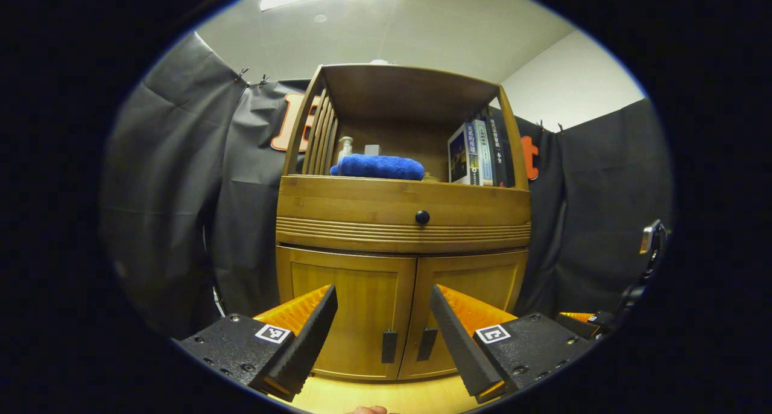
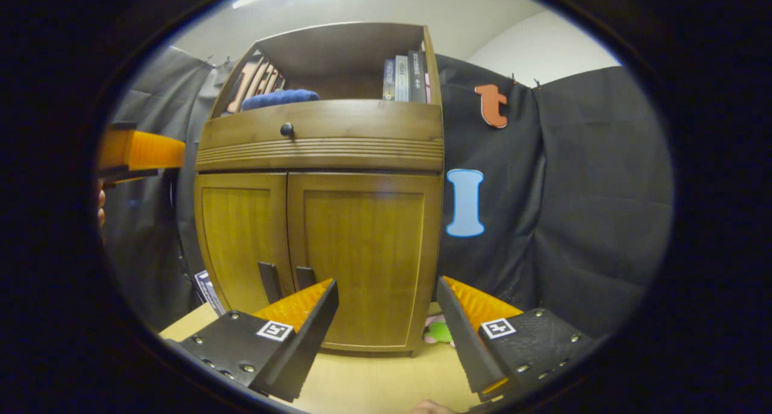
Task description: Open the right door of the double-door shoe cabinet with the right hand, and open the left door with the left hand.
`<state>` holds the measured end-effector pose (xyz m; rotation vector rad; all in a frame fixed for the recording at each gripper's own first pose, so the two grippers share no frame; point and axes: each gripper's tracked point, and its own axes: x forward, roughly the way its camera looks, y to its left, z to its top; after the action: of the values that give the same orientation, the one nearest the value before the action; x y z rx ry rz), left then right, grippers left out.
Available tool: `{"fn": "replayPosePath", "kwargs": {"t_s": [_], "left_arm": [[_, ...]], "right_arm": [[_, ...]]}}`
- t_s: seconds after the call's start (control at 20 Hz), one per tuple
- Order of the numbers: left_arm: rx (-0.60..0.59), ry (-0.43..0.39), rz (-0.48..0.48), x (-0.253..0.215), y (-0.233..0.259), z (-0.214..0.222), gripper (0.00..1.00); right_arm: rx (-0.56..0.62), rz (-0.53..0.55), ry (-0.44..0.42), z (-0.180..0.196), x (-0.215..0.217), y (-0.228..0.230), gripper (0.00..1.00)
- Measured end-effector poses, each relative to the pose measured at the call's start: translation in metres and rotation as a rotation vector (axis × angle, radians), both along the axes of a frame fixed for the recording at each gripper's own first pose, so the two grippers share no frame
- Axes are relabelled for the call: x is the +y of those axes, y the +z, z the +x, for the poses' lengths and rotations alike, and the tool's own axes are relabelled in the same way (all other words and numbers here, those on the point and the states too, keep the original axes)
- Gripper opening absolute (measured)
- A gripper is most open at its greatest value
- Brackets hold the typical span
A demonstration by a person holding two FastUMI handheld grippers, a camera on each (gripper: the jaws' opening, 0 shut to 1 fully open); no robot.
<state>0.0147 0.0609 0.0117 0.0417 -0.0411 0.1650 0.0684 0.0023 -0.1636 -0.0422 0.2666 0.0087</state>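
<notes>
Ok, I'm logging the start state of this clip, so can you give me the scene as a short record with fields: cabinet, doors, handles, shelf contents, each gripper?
cabinet: wooden shoe cabinet standing on a light wooden surface
right door: right door shut
left door: left door shut
handles: two dark handles side by side at the centre seam
drawer: one, with a dark round knob
open shelf: blue towel, books, small bottle
left gripper: left gripper open, facing the doors, apart from them
right gripper: right gripper open, before the right door, touching nothing

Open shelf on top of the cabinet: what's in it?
A blue towel, a small bottle behind it, and upright books at right. Anything behind the towel is hidden.
</notes>
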Motion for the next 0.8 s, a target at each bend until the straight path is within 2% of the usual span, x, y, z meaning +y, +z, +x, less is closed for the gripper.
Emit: {"fn": "replayPosePath", "kwargs": {"t_s": [0.15,0.4,0.5,0.55,0.6,0.65,0.8], "left_arm": [[0.004,0.036,0.003,0.015,-0.002,-0.005,0.92],[0.009,0.120,0.034,0.054,-0.004,-0.017,0.92],[0.014,0.150,0.033,0.070,-0.005,-0.024,0.92],[0.013,0.163,0.034,0.078,-0.004,-0.026,0.96],[0.012,0.174,0.037,0.087,-0.004,-0.029,0.95],[0.011,0.186,0.041,0.095,-0.003,-0.032,0.92],[0.004,0.217,0.049,0.117,0.002,-0.039,0.92]], "right_arm": [[0.068,0.003,0.022,0.010,0.011,-0.035,0.97],[0.154,0.028,0.103,0.035,0.055,-0.078,0.97],[0.164,0.034,0.125,0.051,0.076,-0.084,0.91],[0.167,0.037,0.131,0.059,0.084,-0.086,0.84],[0.174,0.039,0.139,0.067,0.092,-0.089,0.80],[0.177,0.040,0.145,0.076,0.101,-0.091,0.80],[0.176,0.035,0.144,0.098,0.120,-0.094,0.82]]}}
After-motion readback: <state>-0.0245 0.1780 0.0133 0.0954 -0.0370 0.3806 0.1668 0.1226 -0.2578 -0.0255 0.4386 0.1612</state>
